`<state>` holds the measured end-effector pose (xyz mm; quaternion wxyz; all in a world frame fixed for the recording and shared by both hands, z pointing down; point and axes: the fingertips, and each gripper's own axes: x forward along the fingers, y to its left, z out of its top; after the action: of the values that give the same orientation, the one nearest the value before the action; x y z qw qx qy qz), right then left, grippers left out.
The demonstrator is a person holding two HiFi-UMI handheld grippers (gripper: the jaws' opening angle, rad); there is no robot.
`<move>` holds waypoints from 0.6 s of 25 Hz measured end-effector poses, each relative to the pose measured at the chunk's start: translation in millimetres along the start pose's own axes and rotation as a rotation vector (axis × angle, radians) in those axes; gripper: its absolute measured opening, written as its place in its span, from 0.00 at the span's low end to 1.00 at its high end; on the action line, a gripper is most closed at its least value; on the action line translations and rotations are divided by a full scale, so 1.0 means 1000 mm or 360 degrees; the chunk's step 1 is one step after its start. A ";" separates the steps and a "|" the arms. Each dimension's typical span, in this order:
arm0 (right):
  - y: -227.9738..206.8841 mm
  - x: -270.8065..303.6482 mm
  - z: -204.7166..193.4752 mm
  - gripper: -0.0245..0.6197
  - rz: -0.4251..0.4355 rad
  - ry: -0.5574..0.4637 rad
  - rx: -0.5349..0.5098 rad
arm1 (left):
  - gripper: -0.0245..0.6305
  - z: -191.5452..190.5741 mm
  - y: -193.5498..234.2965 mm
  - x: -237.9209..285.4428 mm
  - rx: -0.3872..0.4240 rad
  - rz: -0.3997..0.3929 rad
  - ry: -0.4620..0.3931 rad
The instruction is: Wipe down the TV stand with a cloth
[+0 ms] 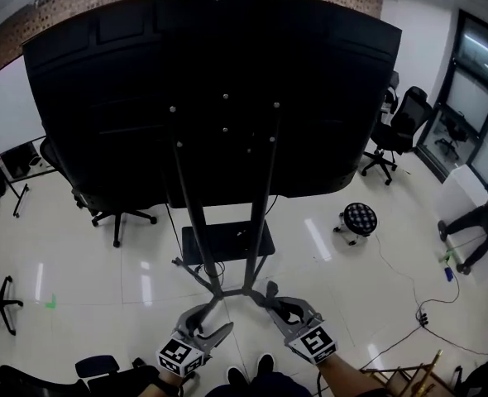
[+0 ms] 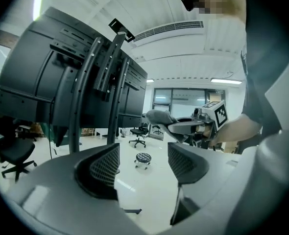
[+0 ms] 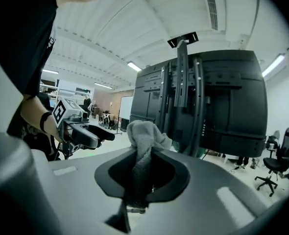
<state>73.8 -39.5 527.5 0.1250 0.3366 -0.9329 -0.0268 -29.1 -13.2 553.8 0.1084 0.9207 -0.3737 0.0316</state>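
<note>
left gripper (image 2: pixel 143 164): the grey two-jaw gripper with the square-marker cube is held low at the left of the head view, just in front of the stand's feet. its jaws are spread apart with nothing caught between them, only floor is seen through the gap.
right gripper (image 3: pixel 142 176): the matching grey one is held beside it on the right, jaws clamped tight on the cloth.
cloth (image 3: pixel 143 133): a pale grey, fluffy, bunched-up rag is pinched in the right gripper, its loose end sticking out past the jaw tips. it's held close to the stand's lower poles, but whether they're being touched can't be told.
tv stand (image 1: pixel 196 222): a black metal stand with two slim uprights, a small dark shelf (image 1: pixel 227 242) set low between them and splayed feet on the floor. it's seen from the back, right in front of both grippers.
tv (image 1: pixel 211 81): a big black flat screen is mounted on the uprights, back panel turned to the camera, so most of the top of the head view is filled by it.
floor (image 1: pixel 87 263): glossy white, with ceiling lights reflected in it.
stool (image 1: pixel 360 218): a small round stool with a checked top is parked right of the stand, well apart from it.
chairs (image 1: pixel 397 126): black office chairs are spotted further back on the right.
shoes (image 1: pixel 265 362): the person's dark toes are seen at the bottom edge, between the two grippers.
</note>
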 end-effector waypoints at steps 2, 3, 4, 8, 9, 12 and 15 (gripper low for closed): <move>0.012 -0.012 0.007 0.10 0.0003 -0.0001 -0.0023 | 0.55 0.001 -0.010 -0.011 -0.0015 -0.0007 -0.0006; 0.019 -0.018 0.009 0.10 0.0007 0.0000 -0.0033 | 0.55 0.002 -0.015 -0.015 -0.0017 -0.0012 -0.0006; 0.025 -0.023 0.010 0.10 0.0011 0.0001 -0.0038 | 0.55 0.004 -0.020 -0.020 -0.0017 -0.0016 -0.0009; 0.047 -0.040 0.009 0.10 0.0046 0.0010 -0.0097 | 0.55 0.020 -0.039 -0.032 -0.0007 -0.0017 -0.0066; 0.052 -0.046 0.010 0.10 0.0060 0.0005 -0.0098 | 0.55 0.024 -0.044 -0.035 0.0003 -0.0012 -0.0081; 0.065 -0.063 0.014 0.10 0.0098 -0.0026 -0.0063 | 0.55 0.032 -0.059 -0.044 0.0031 0.0014 -0.0115; 0.071 -0.084 0.017 0.10 0.0134 -0.0055 -0.0035 | 0.55 0.033 -0.079 -0.048 0.0029 0.0037 -0.0136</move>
<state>88.0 68.0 502.5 0.1136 0.2950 -0.9480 -0.0377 -9.6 67.7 500.7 0.0836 0.9177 -0.3884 -0.0031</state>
